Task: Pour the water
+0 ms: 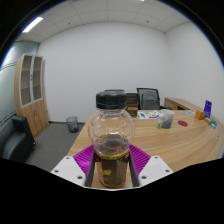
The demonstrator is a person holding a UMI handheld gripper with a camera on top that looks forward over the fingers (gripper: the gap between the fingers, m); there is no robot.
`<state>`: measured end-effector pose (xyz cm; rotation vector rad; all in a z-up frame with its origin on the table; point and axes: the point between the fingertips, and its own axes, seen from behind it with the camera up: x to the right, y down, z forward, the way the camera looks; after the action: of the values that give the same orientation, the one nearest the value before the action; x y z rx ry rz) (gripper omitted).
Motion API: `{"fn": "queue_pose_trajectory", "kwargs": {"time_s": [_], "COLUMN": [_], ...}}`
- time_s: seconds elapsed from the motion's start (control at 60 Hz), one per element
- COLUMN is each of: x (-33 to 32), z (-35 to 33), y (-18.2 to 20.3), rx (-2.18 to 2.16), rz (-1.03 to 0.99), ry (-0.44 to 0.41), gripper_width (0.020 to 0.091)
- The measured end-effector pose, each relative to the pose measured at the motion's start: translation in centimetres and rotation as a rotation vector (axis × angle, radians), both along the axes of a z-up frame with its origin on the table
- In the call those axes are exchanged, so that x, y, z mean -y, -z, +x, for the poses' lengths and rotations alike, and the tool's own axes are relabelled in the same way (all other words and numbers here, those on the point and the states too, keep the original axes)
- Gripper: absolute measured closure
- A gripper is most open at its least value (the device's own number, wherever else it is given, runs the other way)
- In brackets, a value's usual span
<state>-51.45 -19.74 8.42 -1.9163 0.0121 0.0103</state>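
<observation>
Gripper view: my claw (111, 168) is clamped on a bottle (110, 140), black cap on. Bottle is upright, above the near edge of the desk (185, 140).

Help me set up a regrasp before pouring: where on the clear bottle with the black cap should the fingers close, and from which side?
Grip the bottle on its lower body, below the rounded shoulder, coming in level from the gripper's side. It stands upright between the fingers there, and those walls look straighter than the curved top. The black cap stays free for pouring.
</observation>
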Motion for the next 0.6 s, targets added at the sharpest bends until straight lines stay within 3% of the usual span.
{"fn": "queue_pose_trajectory", "kwargs": {"time_s": [0.2, 0.4, 0.6], "x": [-0.3, -0.9, -4.0], "z": [0.1, -0.4, -0.7], "y": [-0.2, -0.4, -7.2], "rx": [0.037, 0.043, -0.138], "rz": [0.027, 0.015, 0.068], "ry": [-0.032, -0.076, -0.115], "gripper_width": [0.0692, 0.0739, 0.0740]}}
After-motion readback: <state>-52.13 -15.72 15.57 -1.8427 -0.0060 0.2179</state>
